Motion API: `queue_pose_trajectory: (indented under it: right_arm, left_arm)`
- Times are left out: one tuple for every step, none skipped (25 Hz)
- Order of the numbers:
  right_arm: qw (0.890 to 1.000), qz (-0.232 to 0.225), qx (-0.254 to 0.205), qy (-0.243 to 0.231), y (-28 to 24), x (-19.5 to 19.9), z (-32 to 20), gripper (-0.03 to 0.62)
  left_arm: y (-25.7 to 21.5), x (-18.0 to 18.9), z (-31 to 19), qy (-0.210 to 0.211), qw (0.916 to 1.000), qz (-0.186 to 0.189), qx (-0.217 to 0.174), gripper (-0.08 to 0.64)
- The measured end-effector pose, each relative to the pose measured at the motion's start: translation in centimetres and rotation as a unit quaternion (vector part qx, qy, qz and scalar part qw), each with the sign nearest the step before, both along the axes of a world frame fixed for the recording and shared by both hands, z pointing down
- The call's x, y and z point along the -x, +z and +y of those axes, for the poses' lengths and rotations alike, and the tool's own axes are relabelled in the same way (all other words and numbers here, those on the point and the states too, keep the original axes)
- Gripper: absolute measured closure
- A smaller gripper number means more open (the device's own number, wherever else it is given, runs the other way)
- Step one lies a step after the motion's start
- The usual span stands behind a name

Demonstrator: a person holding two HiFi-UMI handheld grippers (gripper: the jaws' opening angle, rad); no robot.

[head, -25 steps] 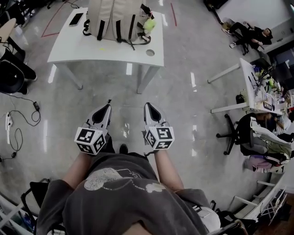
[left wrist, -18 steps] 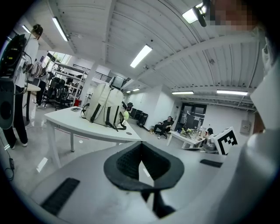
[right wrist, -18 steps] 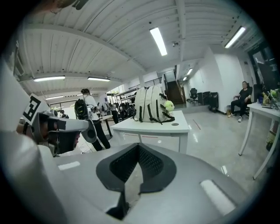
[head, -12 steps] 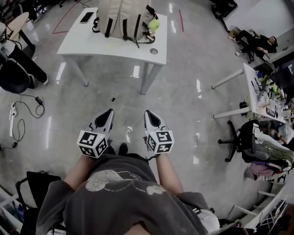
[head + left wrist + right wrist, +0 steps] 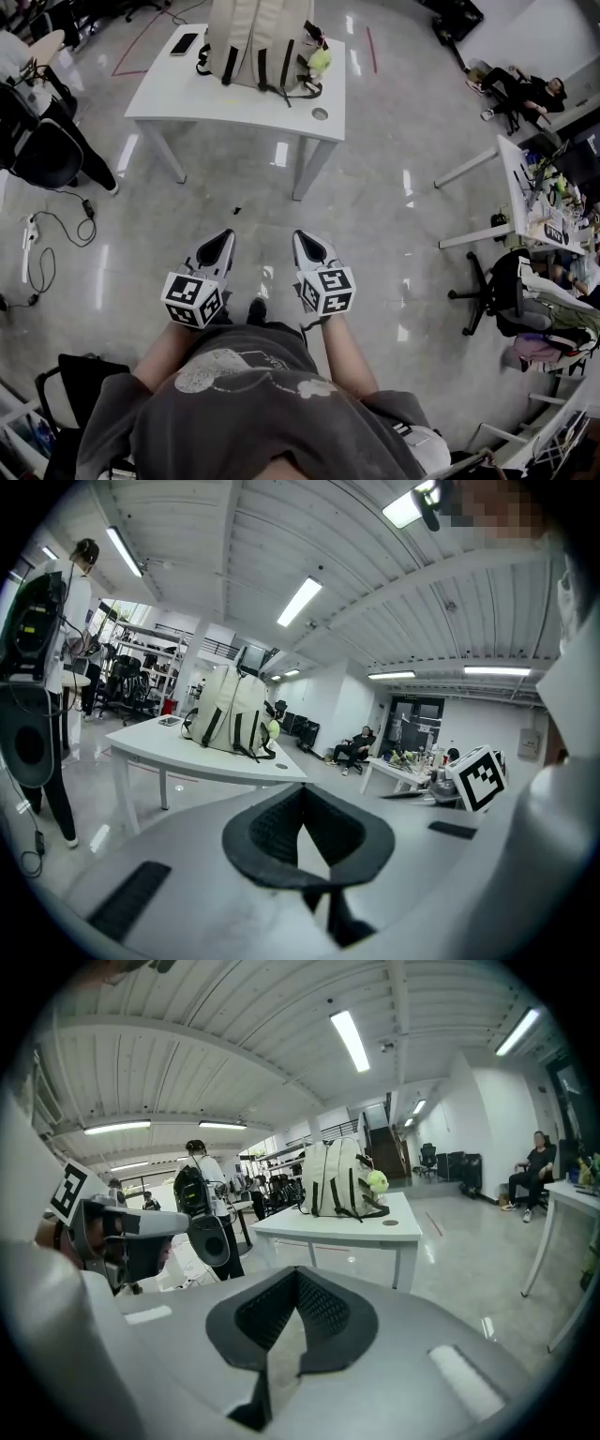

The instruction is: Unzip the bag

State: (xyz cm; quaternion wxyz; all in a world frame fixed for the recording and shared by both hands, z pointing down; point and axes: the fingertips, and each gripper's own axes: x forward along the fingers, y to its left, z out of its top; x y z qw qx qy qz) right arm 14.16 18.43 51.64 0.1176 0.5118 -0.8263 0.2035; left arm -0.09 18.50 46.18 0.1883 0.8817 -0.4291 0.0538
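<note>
Bag point(image 5: 260, 42) stands upright on the white table point(image 5: 178, 98) in the head view, well ahead of the left gripper point(image 5: 222, 238) and right gripper point(image 5: 302, 238), both over the floor. Left gripper view: jaws together, nothing held, bag far off. Right gripper view: jaws together, empty, bag likewise distant.

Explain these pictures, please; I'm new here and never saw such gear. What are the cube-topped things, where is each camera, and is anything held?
A person holds a two-jaw tool in each hand: the left gripper and right gripper; the cubes belong to them. One picture comes from a head camera looking down; the others from cameras riding on each gripper. Both pairs of jaws are shut on nothing. Ahead, a white table bears a beige backpack and a phone.
</note>
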Motion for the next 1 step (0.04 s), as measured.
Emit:
queue_pose_trajectory:
  right_arm:
    - [1.0,0.0,-0.001,-0.003,-0.16,0.23,0.05,0.594]
  left_arm:
    - [-0.13,0.32,0.13,-0.001,1.0,-0.005,-0.003,0.555]
